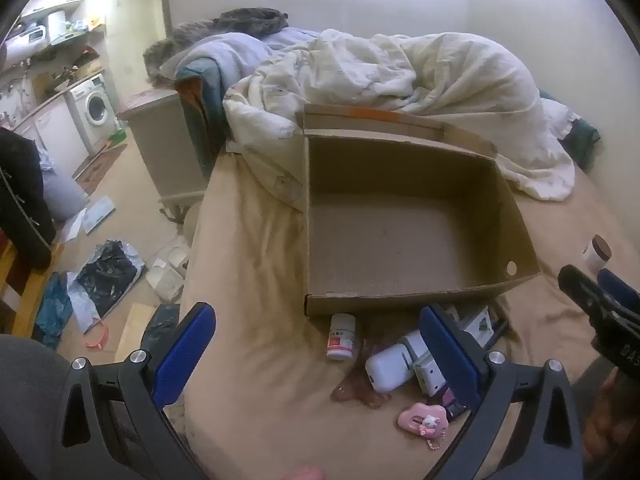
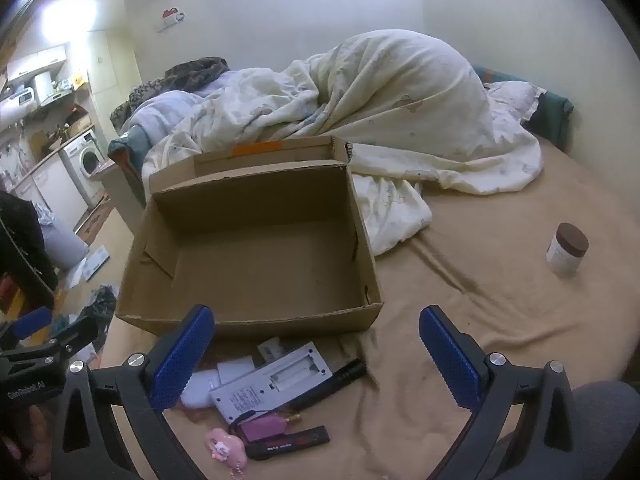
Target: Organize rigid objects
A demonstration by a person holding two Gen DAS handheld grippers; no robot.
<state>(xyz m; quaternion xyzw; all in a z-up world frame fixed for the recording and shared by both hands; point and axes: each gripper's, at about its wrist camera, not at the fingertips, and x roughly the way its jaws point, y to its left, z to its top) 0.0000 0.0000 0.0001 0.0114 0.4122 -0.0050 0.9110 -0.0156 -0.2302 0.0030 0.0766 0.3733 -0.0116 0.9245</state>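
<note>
We hold both tools over the near edge of a bed (image 2: 500, 300) covered in a tan sheet. Our left tool (image 1: 320, 354) stands wide apart with nothing between its blue pads, and our right tool (image 2: 320, 356) is just as wide and empty.

An open cardboard box (image 2: 256, 256) sits on the bed ahead of us, its inside bare. Just in front of its near wall lies a cluster of small rigid things: a white pill bottle (image 1: 341, 337) lying against the box, a white case (image 1: 386, 366), a white device with an open battery bay (image 2: 272, 384), a black pen-like stick (image 2: 344, 376), a pink flower-shaped charm (image 2: 224, 446), a pink rectangular piece (image 2: 262, 428) and a black bar with red print (image 2: 288, 442). A brown-lidded jar (image 2: 566, 250) stands upright, well apart to the right. A rumpled cream duvet (image 2: 380, 120) lies behind the box.
</note>
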